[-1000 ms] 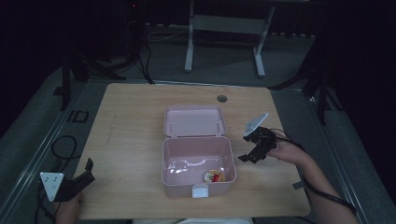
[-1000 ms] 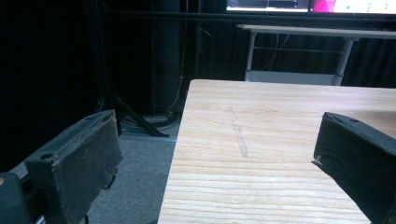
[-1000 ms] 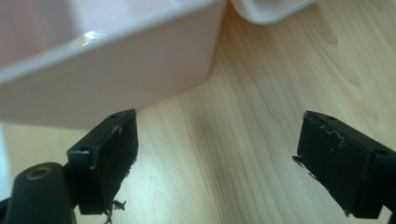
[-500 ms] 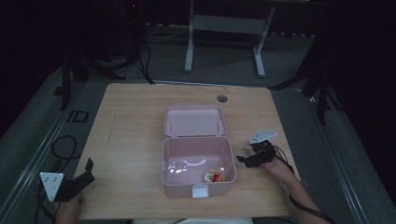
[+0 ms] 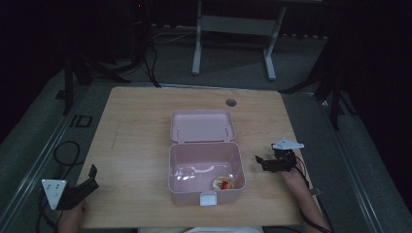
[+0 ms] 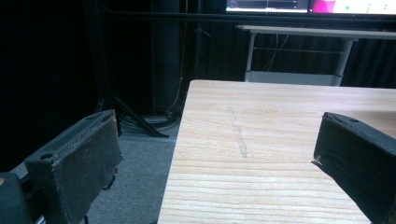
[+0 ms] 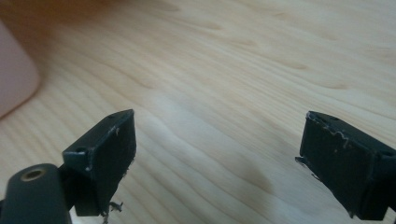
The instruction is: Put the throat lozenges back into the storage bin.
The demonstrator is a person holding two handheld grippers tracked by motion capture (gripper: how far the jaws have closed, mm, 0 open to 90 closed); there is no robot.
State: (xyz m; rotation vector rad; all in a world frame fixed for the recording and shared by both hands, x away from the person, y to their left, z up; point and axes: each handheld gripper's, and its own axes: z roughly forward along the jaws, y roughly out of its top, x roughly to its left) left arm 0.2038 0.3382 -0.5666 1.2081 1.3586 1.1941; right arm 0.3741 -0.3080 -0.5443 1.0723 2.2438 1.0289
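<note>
High view: a pink box (image 5: 206, 167) sits near the middle of the surface (image 5: 136, 145), toward the near edge, its lid (image 5: 202, 125) laid open flat toward the far edge. Inside, near the box's front right corner, lies a small red and yellow thing (image 5: 223, 183); what it is cannot be told. The right gripper (image 5: 265, 161) rests low just beside the box's right wall, pointing at it, fingers spread and holding nothing. The left gripper (image 5: 90, 177) sits at the near left corner, well apart from the box. To close the box well, the right gripper likely needs to rise and reach over the box to the lid's far edge, while the left comes in to steady the box.

Left gripper view: the fingers (image 6: 74, 163) stand wide apart and empty, looking along the left edge of the surface.

Right gripper view: the fingers (image 7: 107, 149) gape over bare wood, nothing between them; the box's rounded pink wall (image 7: 14, 79) shows at the left, near but not touching.
</note>
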